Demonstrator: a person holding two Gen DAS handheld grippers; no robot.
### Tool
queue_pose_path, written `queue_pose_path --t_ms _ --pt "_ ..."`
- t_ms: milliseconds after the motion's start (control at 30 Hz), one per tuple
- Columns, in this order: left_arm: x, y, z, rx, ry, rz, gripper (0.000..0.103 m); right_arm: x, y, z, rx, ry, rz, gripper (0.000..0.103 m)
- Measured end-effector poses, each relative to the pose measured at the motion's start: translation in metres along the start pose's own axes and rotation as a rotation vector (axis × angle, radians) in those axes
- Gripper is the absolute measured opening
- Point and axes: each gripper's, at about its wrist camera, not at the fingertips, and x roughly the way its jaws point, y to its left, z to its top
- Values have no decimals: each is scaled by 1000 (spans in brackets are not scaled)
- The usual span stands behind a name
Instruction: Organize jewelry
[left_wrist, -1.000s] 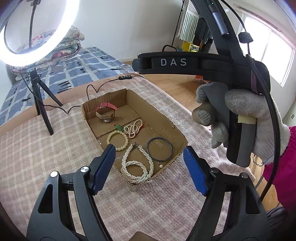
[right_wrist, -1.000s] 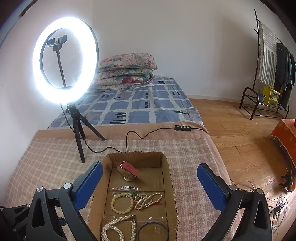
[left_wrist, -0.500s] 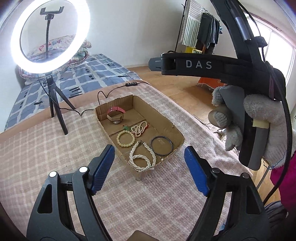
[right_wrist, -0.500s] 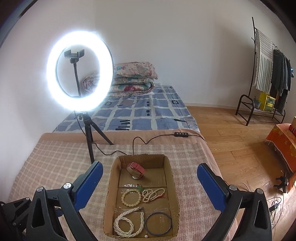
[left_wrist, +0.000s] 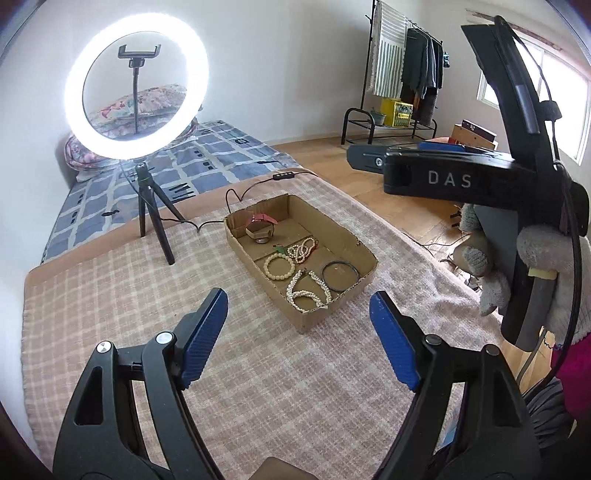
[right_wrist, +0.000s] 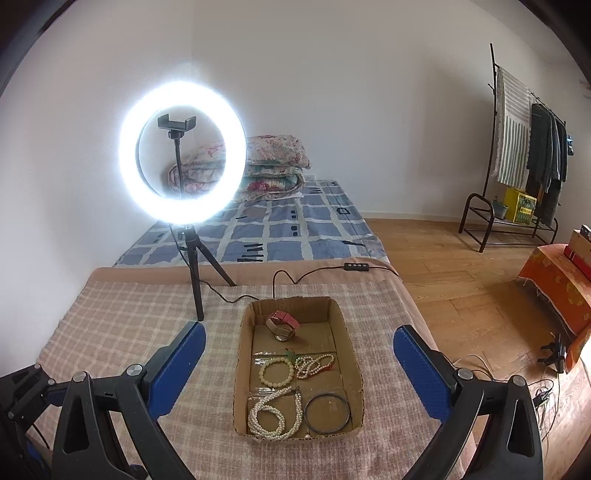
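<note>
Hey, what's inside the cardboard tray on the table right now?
The shallow brown cardboard tray holds a pink-strapped wristwatch, a cream bead bracelet, a small pinkish bead strand, a long white pearl necklace and a dark thin bangle. Nothing visibly covers them.

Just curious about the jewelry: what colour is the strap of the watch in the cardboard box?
The watch strap is pinkish red, clearest in the right wrist view.

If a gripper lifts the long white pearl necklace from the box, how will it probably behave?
The pearl necklace lies in loose loops, so it will likely hang limp and swing. Its small round beads look smooth and may slip from the jaws. It lies right beside the dark bangle, which might get nudged.
</note>
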Motion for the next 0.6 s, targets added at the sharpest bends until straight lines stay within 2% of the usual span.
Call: queue_pose_path --t_ms 100,333,467,600 --pt "-11 3 -4 -10 -11 22 91 -12 6 -9 -15 -8 -31 103" --pt "-31 4 -18 -14 -44 49 92 -31 12 -26 -10 -10 -34 103" --pt "-33 4 -27 -5 -56 82 100 -35 9 -32 17 -18 -34 103" --pt "-32 6 -31 0 -75 114 101 -37 5 -37 37 -43 -49 103"
